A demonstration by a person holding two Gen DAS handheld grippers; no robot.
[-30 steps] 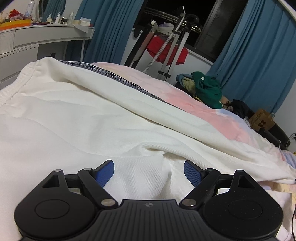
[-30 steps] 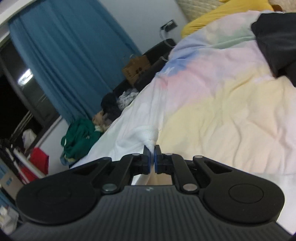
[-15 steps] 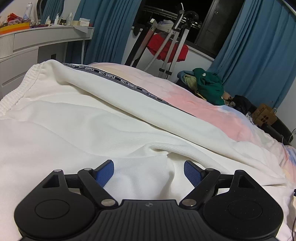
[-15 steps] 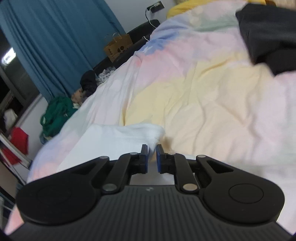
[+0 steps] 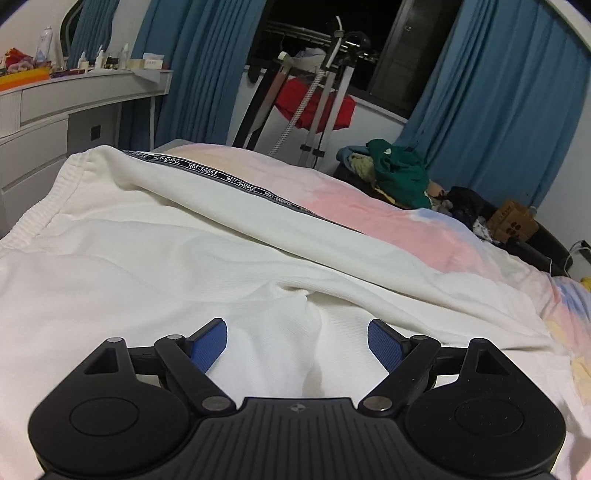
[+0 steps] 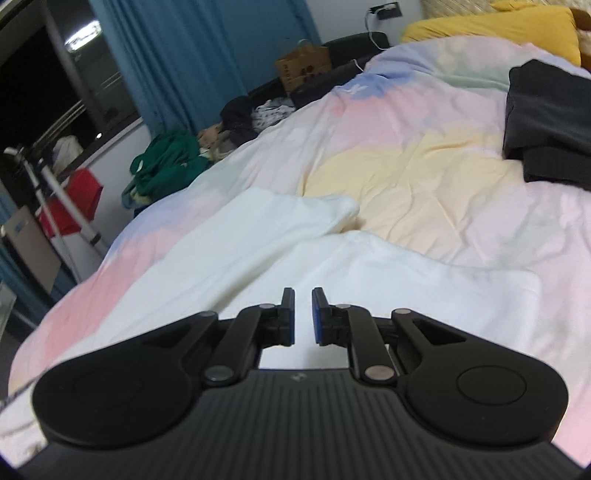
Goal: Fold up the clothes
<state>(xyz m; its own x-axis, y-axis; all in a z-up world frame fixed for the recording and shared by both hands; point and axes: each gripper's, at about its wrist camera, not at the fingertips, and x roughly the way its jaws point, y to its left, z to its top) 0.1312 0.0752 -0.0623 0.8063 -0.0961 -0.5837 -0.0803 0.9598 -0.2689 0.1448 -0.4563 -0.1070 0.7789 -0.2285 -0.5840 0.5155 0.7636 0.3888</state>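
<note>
White trousers (image 5: 184,258) with a black lettered side stripe (image 5: 240,182) lie spread on the pastel duvet (image 5: 388,221); the elastic waistband (image 5: 40,214) is at the far left. My left gripper (image 5: 295,326) hovers just over the crotch fold, open wide, nothing between its blue pads (image 5: 207,343). In the right wrist view the trouser legs (image 6: 332,273) lie one beside the other, their cuffs resting on the duvet (image 6: 424,155). My right gripper (image 6: 303,293) hangs above them, its jaws parted by a narrow gap with no cloth in it.
Folded black clothes (image 6: 546,122) sit on the bed at the right, with a yellow pillow (image 6: 491,26) behind them. Beside the bed are a heap of green clothes (image 5: 399,173), a drying rack (image 5: 325,92) and a cardboard bag (image 6: 303,66). A white dresser (image 5: 55,110) stands at the left.
The right gripper let go of the white cuff, its jaws parted slightly, and it drew back and up while rolling. The left gripper lifted a little and stayed open.
</note>
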